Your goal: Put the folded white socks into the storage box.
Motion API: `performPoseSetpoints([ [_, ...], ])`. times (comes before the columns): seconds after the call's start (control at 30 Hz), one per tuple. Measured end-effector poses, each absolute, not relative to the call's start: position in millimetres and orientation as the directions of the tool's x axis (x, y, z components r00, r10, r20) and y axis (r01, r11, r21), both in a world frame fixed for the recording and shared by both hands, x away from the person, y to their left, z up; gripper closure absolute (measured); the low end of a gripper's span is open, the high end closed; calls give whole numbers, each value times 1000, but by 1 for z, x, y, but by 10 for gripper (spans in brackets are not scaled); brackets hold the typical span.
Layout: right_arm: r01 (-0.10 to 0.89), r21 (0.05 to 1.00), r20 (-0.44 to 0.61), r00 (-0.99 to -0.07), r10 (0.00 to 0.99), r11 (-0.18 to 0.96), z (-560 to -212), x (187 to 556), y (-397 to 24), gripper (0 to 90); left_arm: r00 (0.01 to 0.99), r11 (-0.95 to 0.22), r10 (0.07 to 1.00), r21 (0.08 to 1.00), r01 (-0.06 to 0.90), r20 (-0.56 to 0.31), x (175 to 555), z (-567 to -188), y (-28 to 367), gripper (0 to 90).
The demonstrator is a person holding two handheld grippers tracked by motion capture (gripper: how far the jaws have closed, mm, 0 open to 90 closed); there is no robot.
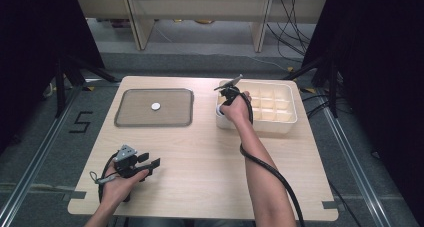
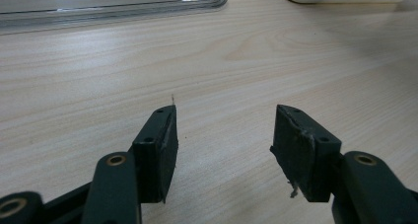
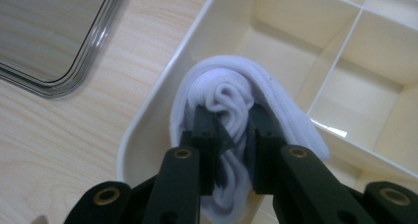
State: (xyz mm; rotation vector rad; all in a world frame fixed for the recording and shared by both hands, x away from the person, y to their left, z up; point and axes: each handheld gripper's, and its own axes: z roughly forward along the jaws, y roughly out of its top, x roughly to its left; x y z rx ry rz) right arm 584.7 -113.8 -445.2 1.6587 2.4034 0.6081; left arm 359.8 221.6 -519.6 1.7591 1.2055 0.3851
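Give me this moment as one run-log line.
right tongs: shut on white sock roll | over corner cell of divided box | left tongs: open, empty, over table

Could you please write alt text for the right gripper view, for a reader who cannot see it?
The right gripper pinches a rolled white sock over a corner compartment of a cream divided box. A clear tray lies on the wooden table beside it.
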Motion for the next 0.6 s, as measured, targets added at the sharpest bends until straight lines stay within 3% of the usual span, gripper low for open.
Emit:
performPoseSetpoints([
  [0.27,868,416,149,-359,921,270,-444,586,-118,757,463,-79,856,825,559,-232,360,-519,223,424],
  [0.6,872,438,216,-338,916,218,-436,585,-125,616,457,-74,858,824,562,-235,360,-519,225,424],
])
